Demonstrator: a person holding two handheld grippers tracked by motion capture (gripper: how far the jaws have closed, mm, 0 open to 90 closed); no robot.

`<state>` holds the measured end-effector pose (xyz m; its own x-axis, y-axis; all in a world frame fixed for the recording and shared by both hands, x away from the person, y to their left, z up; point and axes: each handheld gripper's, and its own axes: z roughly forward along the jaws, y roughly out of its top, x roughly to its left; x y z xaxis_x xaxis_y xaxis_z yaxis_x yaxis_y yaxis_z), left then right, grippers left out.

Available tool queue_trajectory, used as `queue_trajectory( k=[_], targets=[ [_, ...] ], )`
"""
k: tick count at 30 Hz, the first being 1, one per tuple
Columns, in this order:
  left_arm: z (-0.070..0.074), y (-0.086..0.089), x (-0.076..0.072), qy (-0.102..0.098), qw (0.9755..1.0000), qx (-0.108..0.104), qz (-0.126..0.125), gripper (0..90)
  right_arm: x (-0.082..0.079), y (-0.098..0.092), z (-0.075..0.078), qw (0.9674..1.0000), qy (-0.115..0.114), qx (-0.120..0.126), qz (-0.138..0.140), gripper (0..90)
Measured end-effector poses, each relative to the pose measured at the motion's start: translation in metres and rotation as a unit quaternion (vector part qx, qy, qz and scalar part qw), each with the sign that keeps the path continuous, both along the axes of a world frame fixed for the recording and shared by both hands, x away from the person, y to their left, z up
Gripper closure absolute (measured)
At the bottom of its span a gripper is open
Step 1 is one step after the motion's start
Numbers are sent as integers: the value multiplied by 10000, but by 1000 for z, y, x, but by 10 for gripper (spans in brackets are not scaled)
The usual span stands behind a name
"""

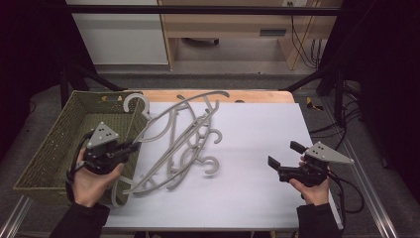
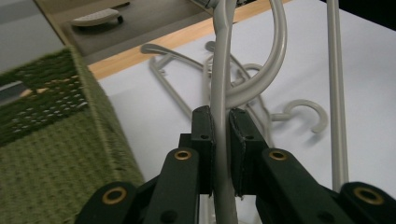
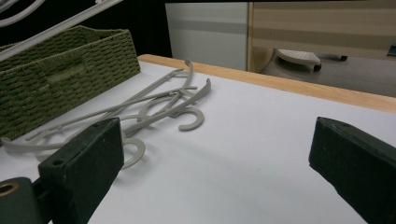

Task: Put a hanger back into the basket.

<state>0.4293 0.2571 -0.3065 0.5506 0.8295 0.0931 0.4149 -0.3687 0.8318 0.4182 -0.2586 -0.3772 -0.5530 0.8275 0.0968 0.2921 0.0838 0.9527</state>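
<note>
Gripping: left gripper [image 2: 221, 126] clamped on grey hanger [image 2: 220, 70], frame's left
Right gripper [image 1: 281, 161]: jaws apart, lower right
Basket [image 1: 49, 144]: far left of worktop [image 1: 257, 188]

**Clearance: right half open, left half obstructed**

White table surface [image 1: 257, 188] is bare on the right and along the near edge, giving free passage there. A tangled pile of grey hangers [image 1: 185, 144] occupies the left-centre, its hooks projecting rightward. The green woven basket [image 1: 49, 148] walls off the left edge, just beside the pile.
</note>
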Motion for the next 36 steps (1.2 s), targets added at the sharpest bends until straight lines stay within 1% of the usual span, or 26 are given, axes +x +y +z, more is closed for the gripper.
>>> queue_trajectory(
  k=[1, 4, 5, 7, 8, 9, 10, 11, 12, 13, 14, 17, 18, 19, 21, 22, 23, 24, 27, 28, 29, 30, 31, 32, 36],
  targets=[
    [0, 0, 0, 0, 10000, 0, 0, 811, 0, 0, 0, 10000, 0, 0, 0, 35],
    [9, 12, 9, -22, 9999, -49, 88, 811, 0, 0, 0, 10000, -4, -7, -1, 34],
    [9, 12, 9, -22, 9999, -49, 88, 811, 0, 0, 0, 10000, -4, -7, -1, 34],
    [14, 20, 16, -12, 9999, -57, 121, 811, 0, 0, 0, 10000, 0, -20, -1, 33],
    [14, 20, 16, -12, 9999, -57, 121, 811, 0, 0, 0, 10000, 0, -20, -1, 33],
    [19, 26, 21, -19, 9999, -68, 141, 811, 0, 0, 0, 10000, 12, -29, 1, 33],
    [19, 26, 21, -19, 9999, -68, 141, 812, 0, 0, 0, 10000, 12, -29, 1, 33],
    [23, 32, 25, -38, 9998, -111, 190, 811, 0, 1, 0, 10000, 14, -12, 7, 32],
    [23, 32, 25, -38, 9998, -111, 190, 811, 0, 1, 0, 10000, 17, -14, 9, 33],
    [28, 39, 29, -73, 9996, -103, 266, 811, 0, 0, 0, 10000, 17, -19, 6, 32],
    [28, 39, 29, -73, 9996, -103, 266, 812, 0, 0, 0, 10000, 17, -19, 6, 32],
    [37, 53, 36, -156, 9990, -21, 419, 811, 0, 0, 0, 10000, 2, -27, -4, 32],
    [37, 53, 36, -156, 9990, -21, 419, 811, 0, 0, 0, 10000, -2, -29, -7, 32],
    [42, 63, 39, -192, 9985, 35, 518, 811, 0, 0, 0, 10000, -2, -23, -6, 33],
    [44, 71, 41, -205, 9980, 74, 586, 812, 0, 0, 0, 10000, -4, -19, -9, 32],
    [44, 71, 41, -205, 9980, 74, 586, 811, 0, 0, 0, 10000, -4, -19, -9, 32],
    [46, 81, 43, -211, 9975, 110, 662, 811, 0, 0, -1, 10000, 17, -27, 4, 33],
    [46, 81, 43, -211, 9975, 110, 662, 811, 0, 0, -1, 10000, 17, -27, 4, 33],
    [45, 98, 48, -175, 9967, 150, 776, 811, 1, 2, -2, 10000, 34, -49, 11, 32],
    [45, 98, 48, -175, 9967, 150, 776, 811, 1, 2, -2, 10000, 38, -65, 17, 32],
    [42, 106, 49, -170, 9963, 163, 821, 812, 1, 2, -2, 10000, 39, -66, 6, 32],
    [41, 109, 50, -165, 9962, 190, 834, 811, 1, 2, -2, 10000, 45, -58, 10, 32],
    [39, 111, 50, -176, 9960, 172, 860, 811, 1, 2, -2, 10000, 42, -54, 7, 32],
    [38, 115, 51, -153, 9958, 193, 882, 812, 1, 2, -2, 10000, 42, -53, 10, 32],
    [33, 121, 54, -173, 9952, 244, 933, 812, 1, 2, -2, 10000, 27, -61, 21, 33]
  ],
)
